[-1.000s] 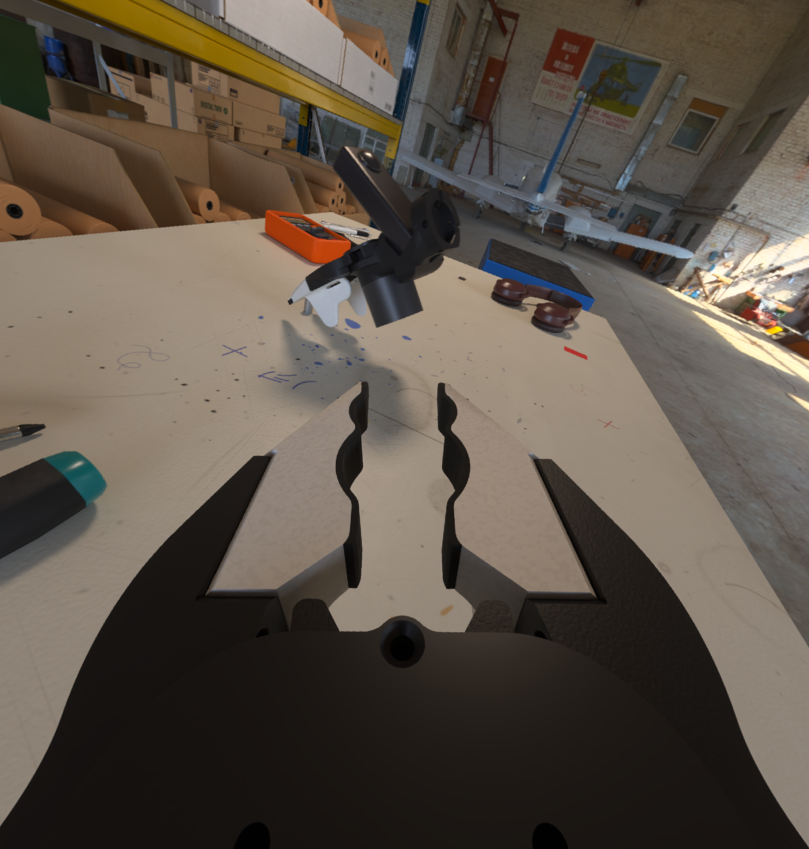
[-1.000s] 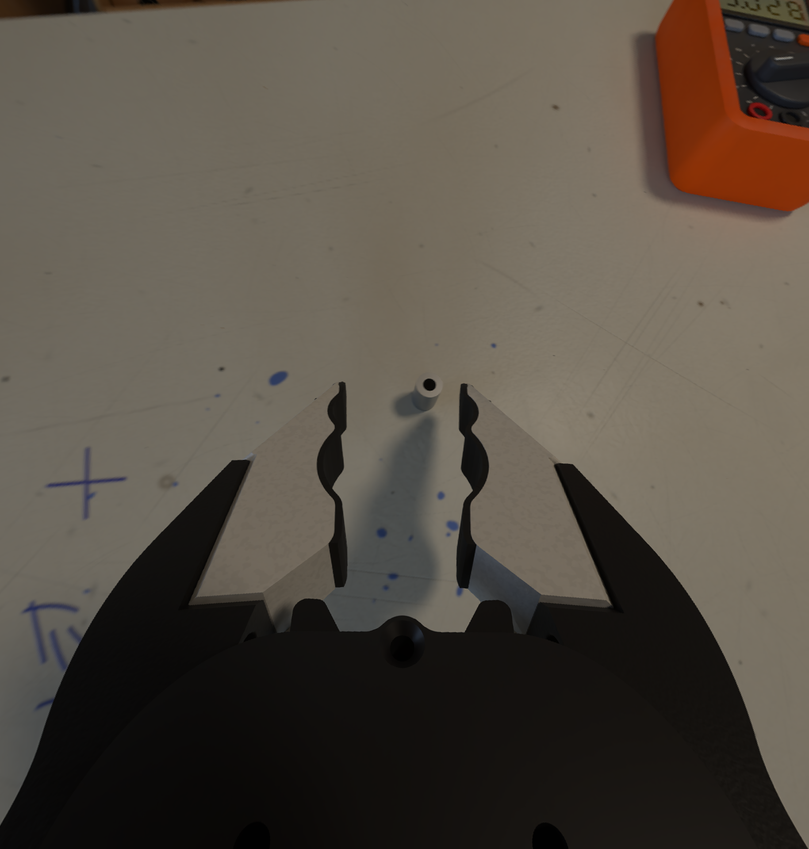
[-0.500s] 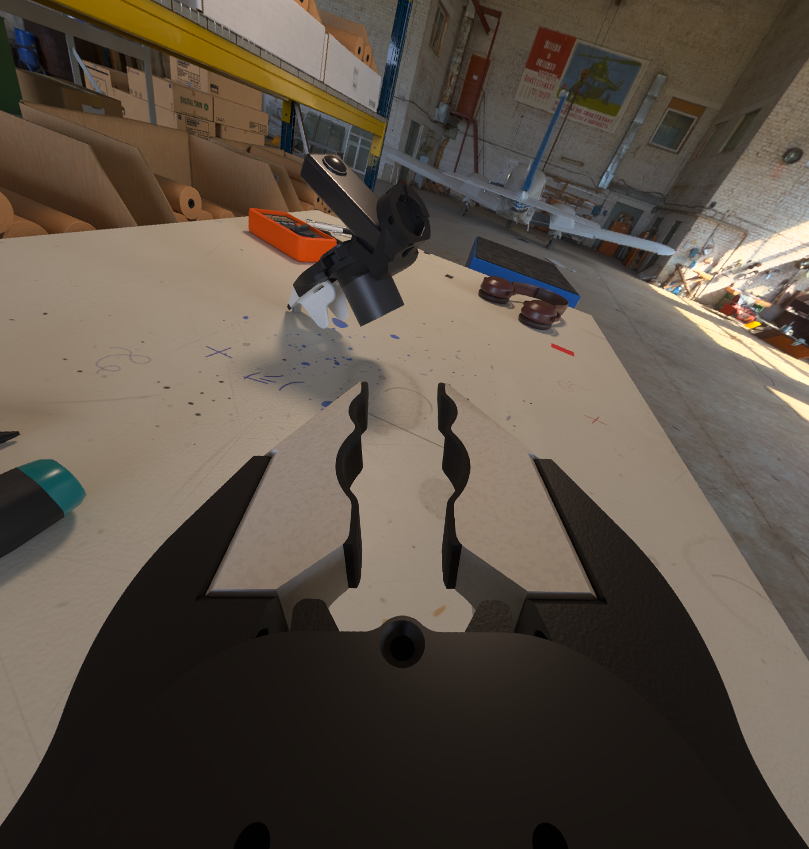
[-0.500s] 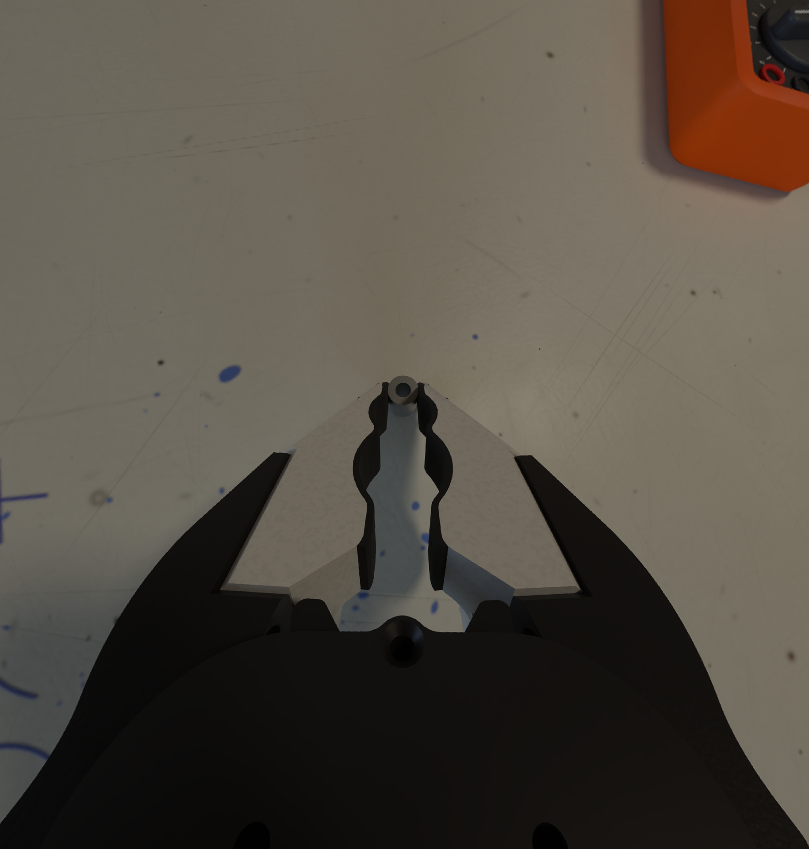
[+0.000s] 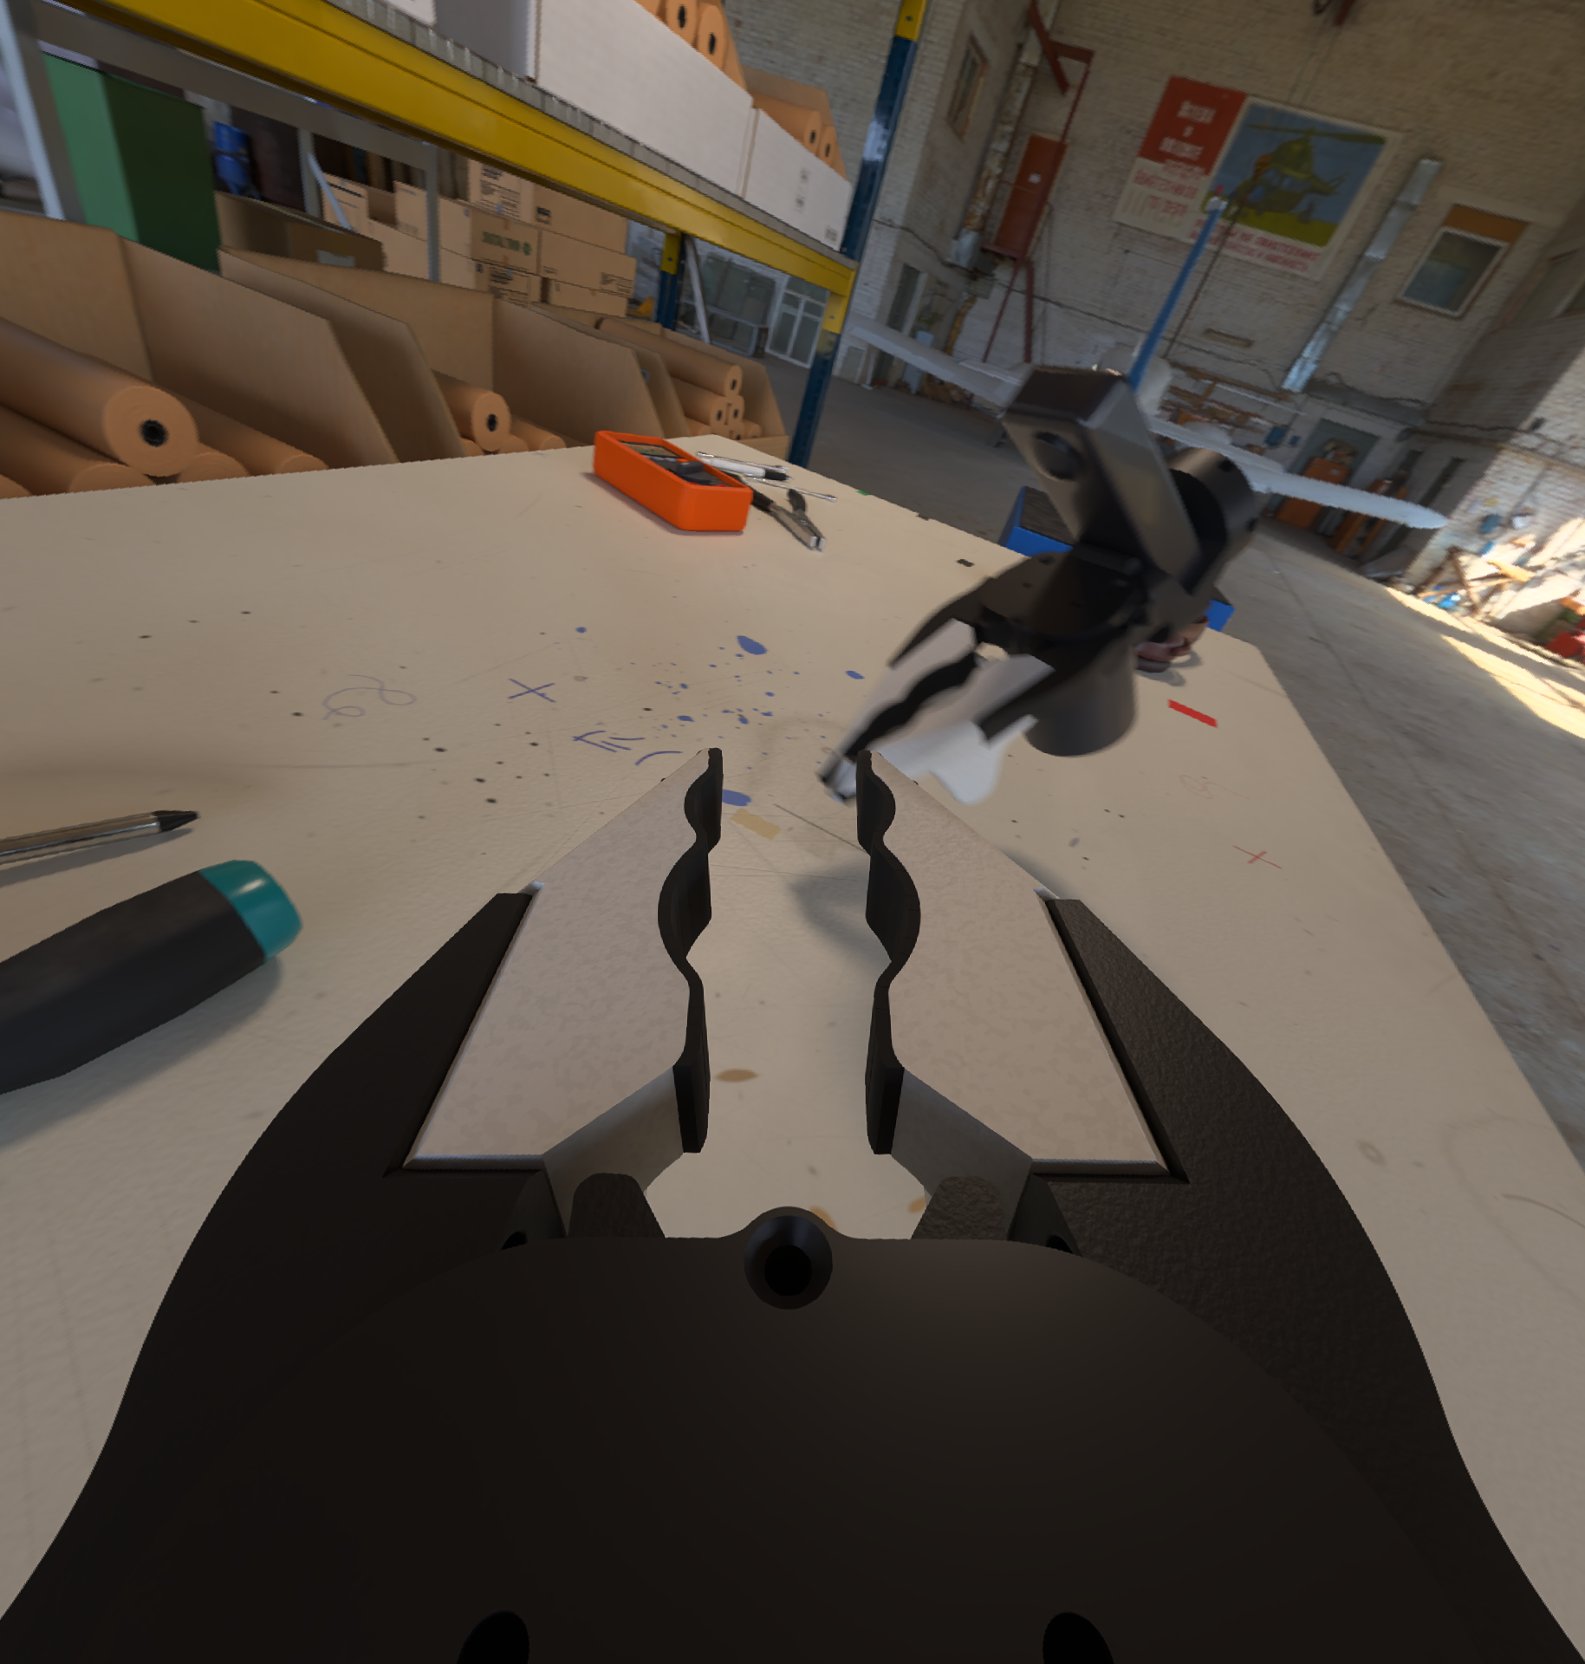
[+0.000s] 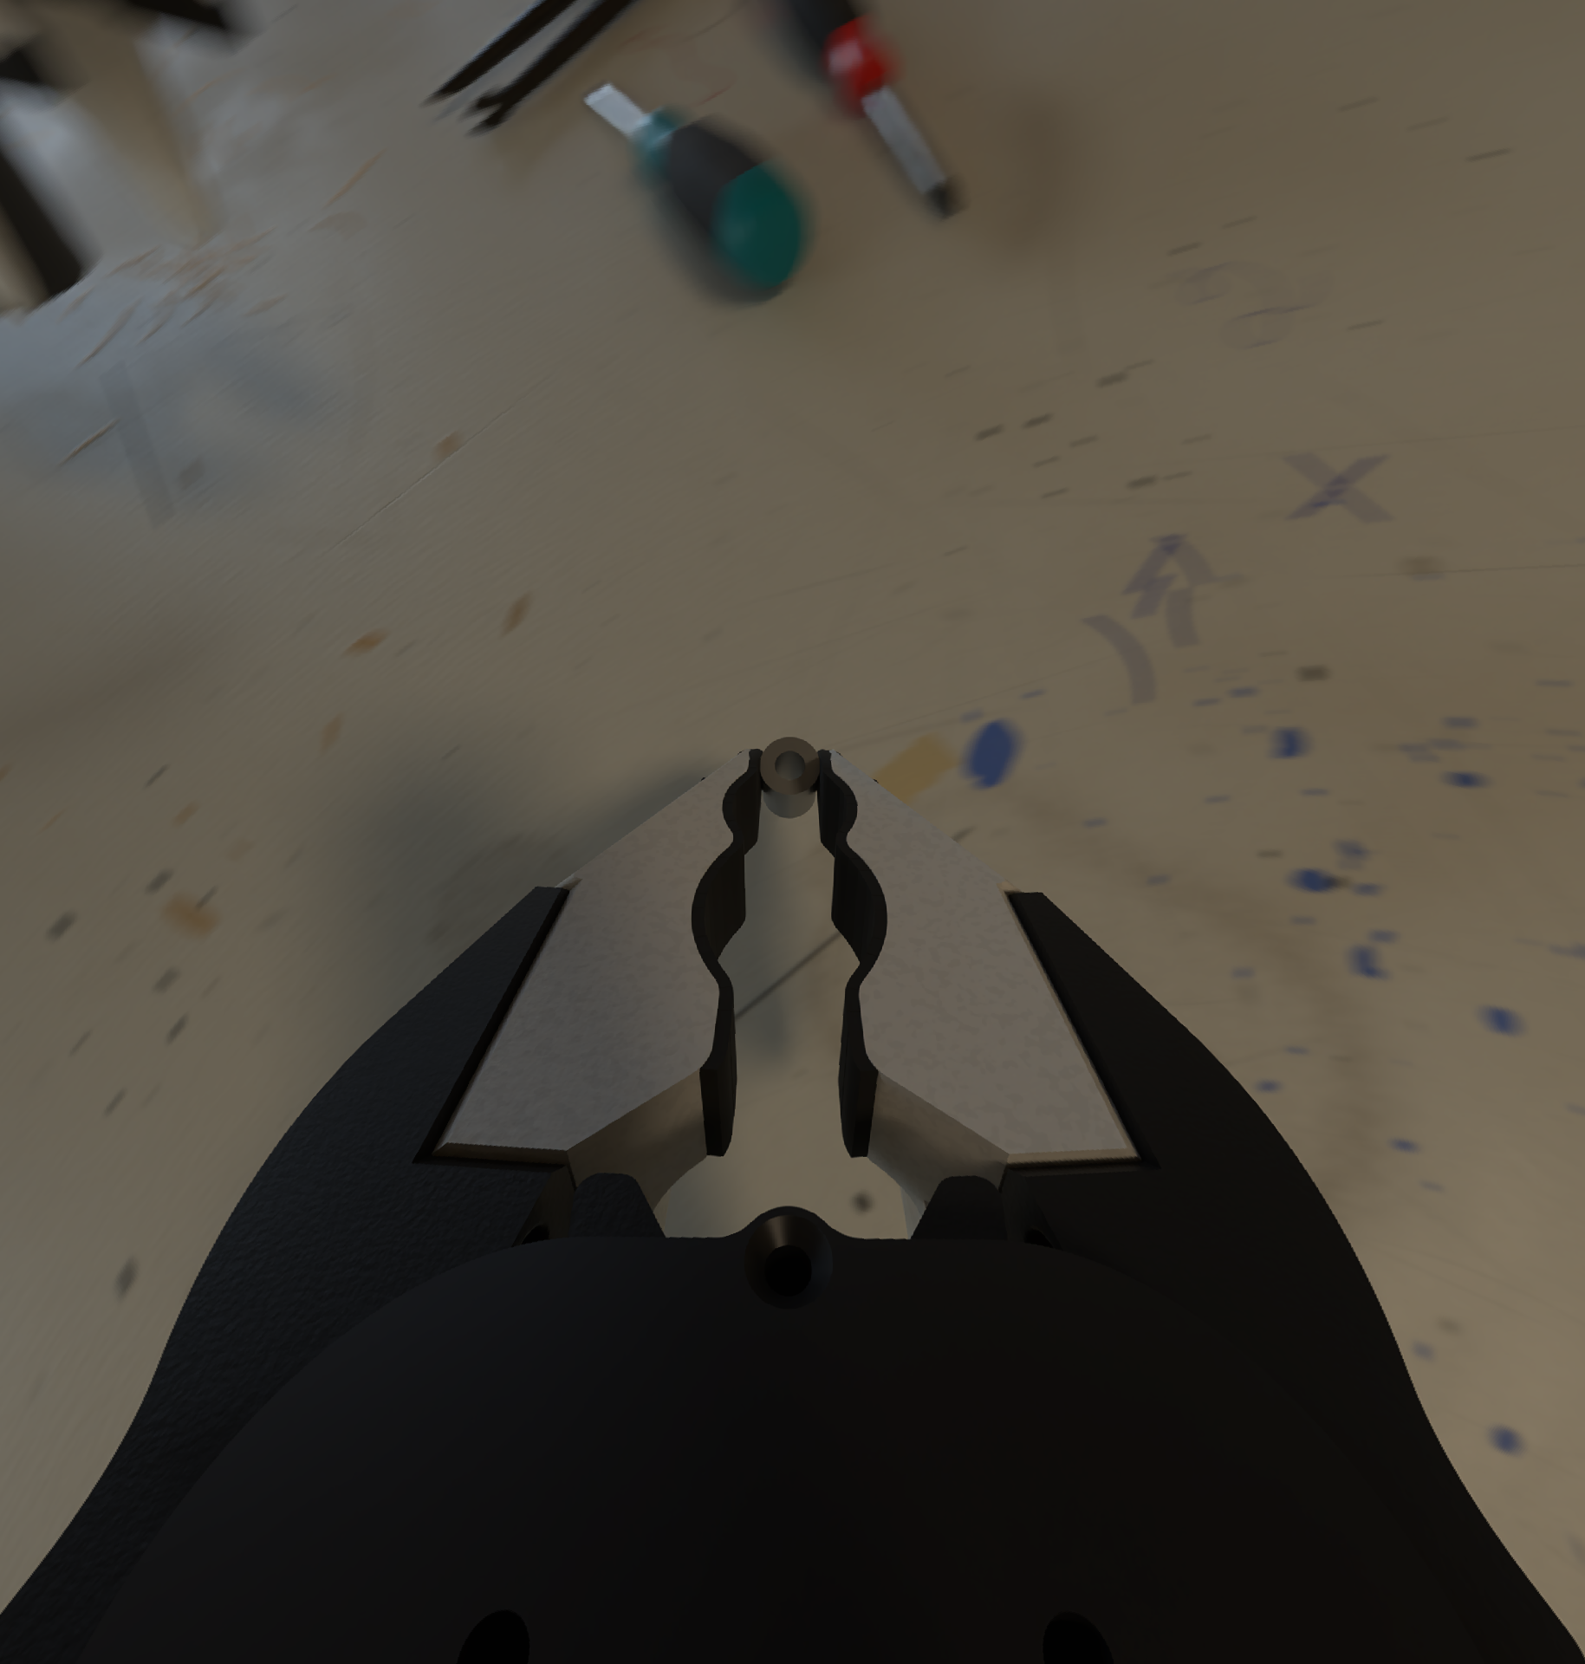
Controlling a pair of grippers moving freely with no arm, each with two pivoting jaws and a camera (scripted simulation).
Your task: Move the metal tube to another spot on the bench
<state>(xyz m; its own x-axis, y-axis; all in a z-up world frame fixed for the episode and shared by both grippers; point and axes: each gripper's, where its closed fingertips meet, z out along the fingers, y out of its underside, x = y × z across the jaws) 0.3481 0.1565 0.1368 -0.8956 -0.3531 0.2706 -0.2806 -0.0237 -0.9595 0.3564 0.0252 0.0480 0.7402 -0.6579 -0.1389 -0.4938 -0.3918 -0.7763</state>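
The right gripper points steeply down at the bench, its 2 fingers drawn narrow and pinching the small metal tube at their very tips, tube end-on, clear of the bench. Ahead of it, blurred, lie a teal-capped screwdriver and a red-handled tool. The left gripper sits low and level over the bench, its fingers parted around nothing. The right gripper shows just beyond its right fingertip, tilted nose-down. An orange multimeter lies far ahead, left.
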